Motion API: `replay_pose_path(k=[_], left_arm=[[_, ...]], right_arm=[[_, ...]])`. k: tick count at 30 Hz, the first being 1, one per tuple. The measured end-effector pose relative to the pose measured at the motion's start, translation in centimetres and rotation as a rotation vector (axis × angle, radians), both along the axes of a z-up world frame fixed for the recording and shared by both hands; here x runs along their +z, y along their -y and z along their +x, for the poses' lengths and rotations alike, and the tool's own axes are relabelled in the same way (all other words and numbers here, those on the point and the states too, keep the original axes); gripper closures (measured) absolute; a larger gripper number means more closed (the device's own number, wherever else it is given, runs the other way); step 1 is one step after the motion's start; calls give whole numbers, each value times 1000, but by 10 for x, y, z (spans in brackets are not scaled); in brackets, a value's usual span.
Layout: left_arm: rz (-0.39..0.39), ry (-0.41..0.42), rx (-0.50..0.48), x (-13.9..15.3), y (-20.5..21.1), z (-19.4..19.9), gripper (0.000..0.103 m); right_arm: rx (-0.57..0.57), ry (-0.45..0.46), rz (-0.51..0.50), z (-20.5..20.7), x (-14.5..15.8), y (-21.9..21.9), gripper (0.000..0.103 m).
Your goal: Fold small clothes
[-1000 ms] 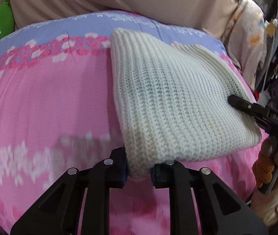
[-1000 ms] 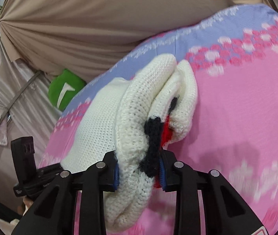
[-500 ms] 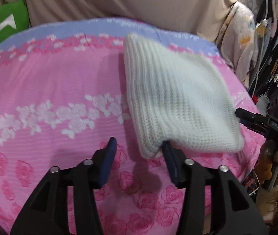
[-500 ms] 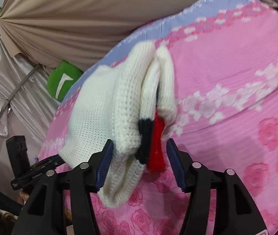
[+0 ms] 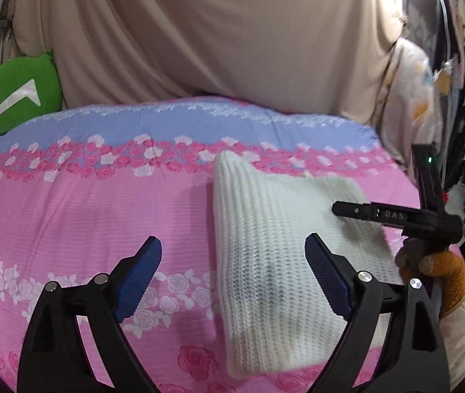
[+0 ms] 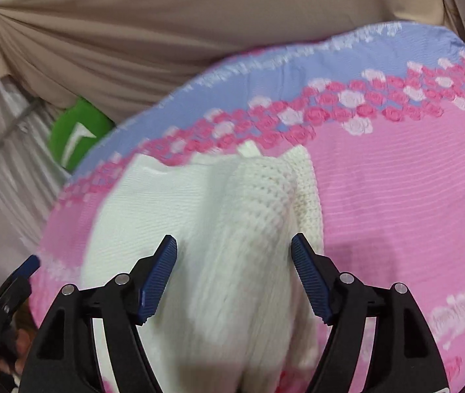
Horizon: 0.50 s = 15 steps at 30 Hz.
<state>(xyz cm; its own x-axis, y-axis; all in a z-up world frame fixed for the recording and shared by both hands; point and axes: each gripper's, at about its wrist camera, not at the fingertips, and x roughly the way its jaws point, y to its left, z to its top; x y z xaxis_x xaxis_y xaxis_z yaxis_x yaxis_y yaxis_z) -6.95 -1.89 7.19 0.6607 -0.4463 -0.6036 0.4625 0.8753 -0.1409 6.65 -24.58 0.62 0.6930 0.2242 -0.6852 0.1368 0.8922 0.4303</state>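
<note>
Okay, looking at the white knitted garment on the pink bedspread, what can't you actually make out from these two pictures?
- White knitted garment, right wrist view: near end blurred and cut by the bottom edge.
- Same garment, left wrist view: right edge covered by the black right gripper.
- Left gripper: open, off the cloth.
- Pink floral bedspread: edges out of frame.
</note>
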Motion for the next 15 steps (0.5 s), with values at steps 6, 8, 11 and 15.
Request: replay_pose_path(k=[6,8,11,15], left_arm=[[-41,-20,22,-4,0,10,16],[-49,-14,27,1,1,14,16],[-39,-12,40,1,7,20,16],[45,-42,65,-22,22,32,16]], right_arm=[[125,241,-150,-5,89,-39,84],[160,318,-173,-5,115,-47,85],[133,277,-175,21,102,-38,85],[41,-32,-101,75,-10,-4,83]])
